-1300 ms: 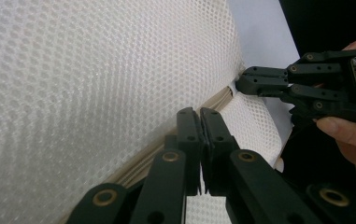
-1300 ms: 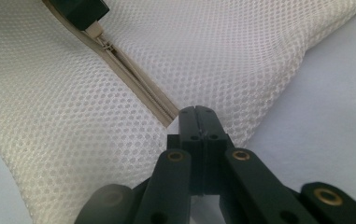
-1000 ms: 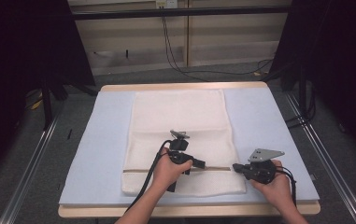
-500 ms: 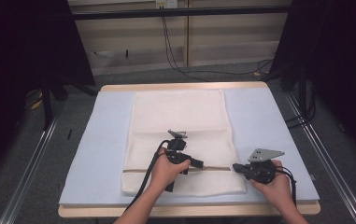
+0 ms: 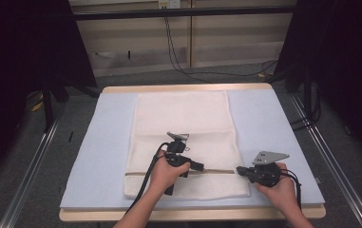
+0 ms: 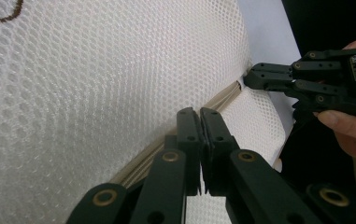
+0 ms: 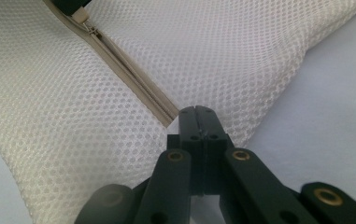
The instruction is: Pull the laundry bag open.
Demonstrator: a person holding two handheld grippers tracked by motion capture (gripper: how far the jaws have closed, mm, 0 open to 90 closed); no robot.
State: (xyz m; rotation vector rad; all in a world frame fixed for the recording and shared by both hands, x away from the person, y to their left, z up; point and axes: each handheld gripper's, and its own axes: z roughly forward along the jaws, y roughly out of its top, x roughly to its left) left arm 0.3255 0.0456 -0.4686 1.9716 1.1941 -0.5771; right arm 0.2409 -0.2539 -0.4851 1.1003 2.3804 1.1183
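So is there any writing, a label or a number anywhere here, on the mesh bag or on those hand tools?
None can be read.
Mesh bag: plain white netting and a beige zipper, no label. A brown mark at its edge in the left gripper view is cut off, illegible.
Left gripper and right gripper: black, no lettering.
Wall outlet in the high view: too small to read.

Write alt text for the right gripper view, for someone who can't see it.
The right gripper's shut black jaws pinch the end of a beige zipper on a white mesh bag, which lies on a pale blue mat.
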